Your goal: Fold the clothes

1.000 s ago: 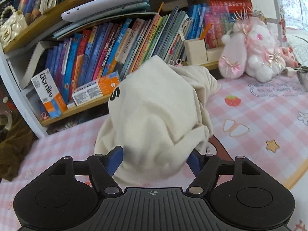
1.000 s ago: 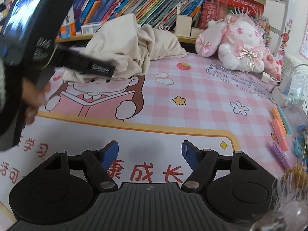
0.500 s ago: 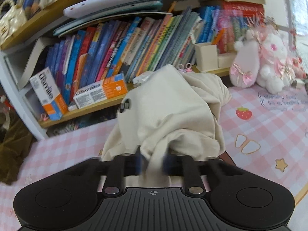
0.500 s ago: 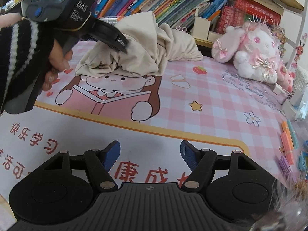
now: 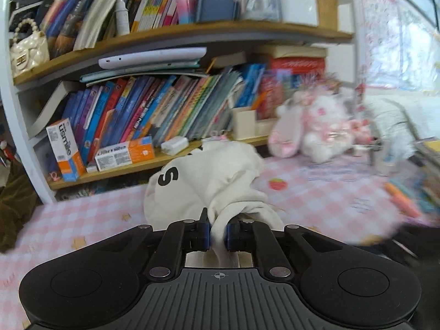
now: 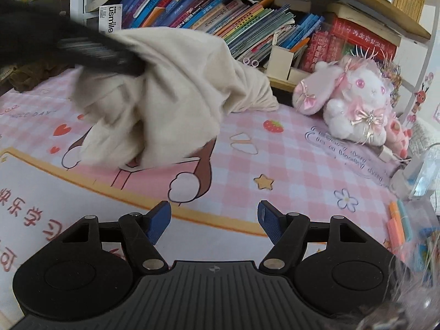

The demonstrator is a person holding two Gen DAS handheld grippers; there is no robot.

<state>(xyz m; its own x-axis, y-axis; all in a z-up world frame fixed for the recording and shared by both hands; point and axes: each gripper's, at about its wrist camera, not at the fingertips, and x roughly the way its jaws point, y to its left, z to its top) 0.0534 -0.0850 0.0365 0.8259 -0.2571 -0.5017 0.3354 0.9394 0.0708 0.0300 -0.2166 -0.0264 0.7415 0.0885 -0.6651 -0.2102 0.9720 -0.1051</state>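
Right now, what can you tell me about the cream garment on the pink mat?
The cream garment is a soft, thick-looking knit, crumpled in a loose heap, not yet folded. A black letter S shows on one bulge in the left wrist view. Part of it is lifted off the pink checked mat while the far end still trails on the mat toward the bookshelf. The left hand-held gripper is shut on a bunched fold of it. The right hand-held gripper is open and apart from it.

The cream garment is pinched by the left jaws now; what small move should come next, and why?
Probably bring the right gripper forward to take a second edge. The left gripper is shut on the cream garment, which hangs bunched above the pink mat, while the right jaws stand open and empty.
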